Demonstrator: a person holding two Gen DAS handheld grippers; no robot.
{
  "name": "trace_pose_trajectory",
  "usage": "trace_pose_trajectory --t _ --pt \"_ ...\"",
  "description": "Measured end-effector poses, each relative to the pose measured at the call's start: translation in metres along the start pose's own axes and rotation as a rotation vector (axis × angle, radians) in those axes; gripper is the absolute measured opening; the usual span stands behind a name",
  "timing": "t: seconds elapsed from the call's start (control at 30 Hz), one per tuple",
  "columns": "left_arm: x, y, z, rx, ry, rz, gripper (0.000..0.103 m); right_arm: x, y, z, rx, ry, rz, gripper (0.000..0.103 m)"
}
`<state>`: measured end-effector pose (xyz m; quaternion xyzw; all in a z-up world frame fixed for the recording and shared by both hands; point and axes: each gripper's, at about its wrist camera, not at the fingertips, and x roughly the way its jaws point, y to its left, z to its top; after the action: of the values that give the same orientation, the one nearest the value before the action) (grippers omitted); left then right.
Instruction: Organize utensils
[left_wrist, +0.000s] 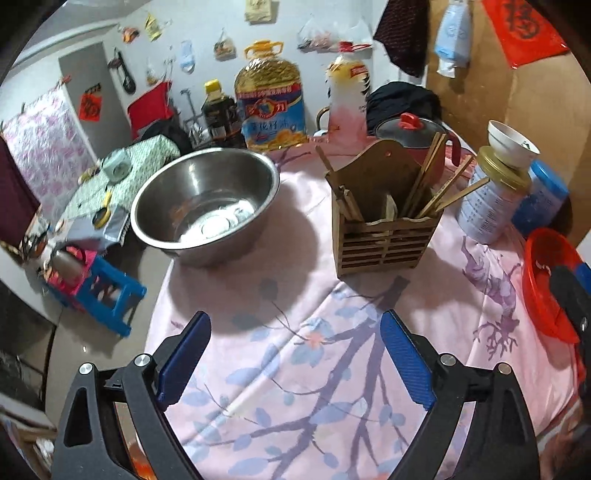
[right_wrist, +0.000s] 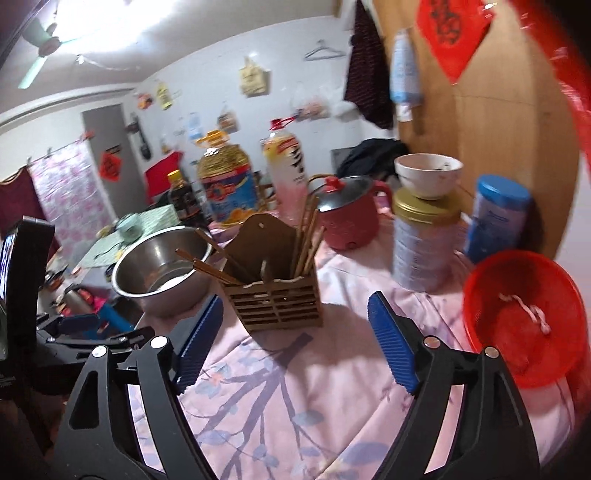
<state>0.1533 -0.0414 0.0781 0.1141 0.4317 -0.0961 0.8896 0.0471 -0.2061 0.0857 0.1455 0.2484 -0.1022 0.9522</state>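
Note:
A wooden slatted utensil holder stands on the pink floral tablecloth, with several wooden chopsticks leaning in its compartments. It also shows in the right wrist view with the chopsticks. A steel bowl sits left of it and looks empty of utensils; it also shows in the right wrist view. My left gripper is open and empty, hovering over the cloth in front of the holder. My right gripper is open and empty, just short of the holder.
A red basket sits at the right table edge. A tin with a white bowl on top, a blue canister, a red pot, an oil jug and bottles stand behind. A blue stool stands on the floor at left.

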Motion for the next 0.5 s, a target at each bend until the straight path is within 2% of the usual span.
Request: trace_pose_trajectory --t 0.17,0.5 --pt "-0.002 0.005 -0.002 -0.002 -0.021 -0.035 0.095 -0.012 0.007 -0.010 0.004 -0.015 -0.047 0.083" --pt "-0.014 -0.006 -0.005 -0.123 -0.049 0.019 0.096 -0.002 0.004 0.008 -0.120 -0.035 0.030 0.083"
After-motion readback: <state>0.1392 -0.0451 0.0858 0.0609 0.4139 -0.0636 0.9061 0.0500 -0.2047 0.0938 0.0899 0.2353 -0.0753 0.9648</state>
